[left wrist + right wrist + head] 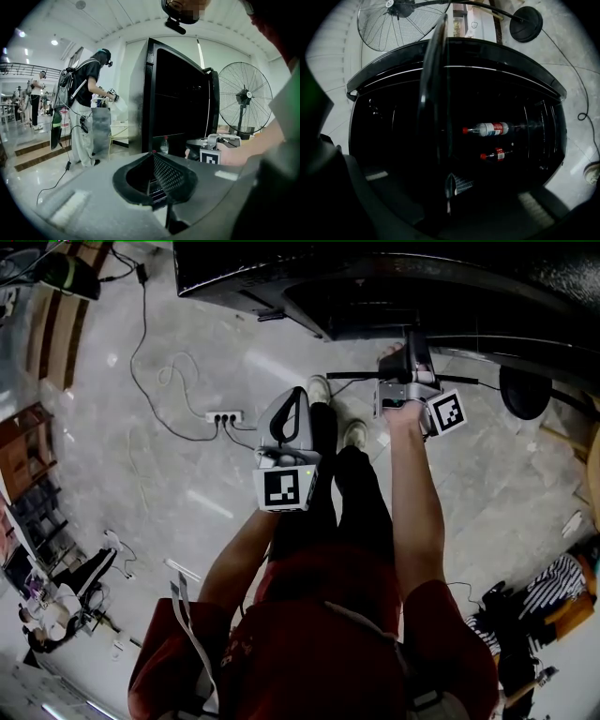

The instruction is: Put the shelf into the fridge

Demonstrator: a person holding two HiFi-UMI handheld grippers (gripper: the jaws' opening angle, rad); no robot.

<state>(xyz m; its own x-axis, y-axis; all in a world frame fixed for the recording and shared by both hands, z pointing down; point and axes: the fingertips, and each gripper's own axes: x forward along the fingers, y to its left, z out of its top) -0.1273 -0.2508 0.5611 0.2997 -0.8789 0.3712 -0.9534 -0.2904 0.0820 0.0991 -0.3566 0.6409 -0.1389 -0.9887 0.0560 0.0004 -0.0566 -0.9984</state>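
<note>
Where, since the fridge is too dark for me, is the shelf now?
Right gripper view, centre: the shelf runs edge-on upward from the right gripper, which is shut on it, left of the two bottles in the fridge.

Shirt (319, 624): was red, with short sleeves.
Trousers (366, 512): were black.
Shoes (354, 433): were pale.
Shoulder strap (190, 629): was pale grey and lay over the left shoulder.
Left gripper (296, 395): had a smooth grey shell; its left marker cube (284, 487) bore black-and-white squares.
Right gripper (412, 338): was silver-grey and dark; its right marker cube (447, 412) looked the same.
</note>
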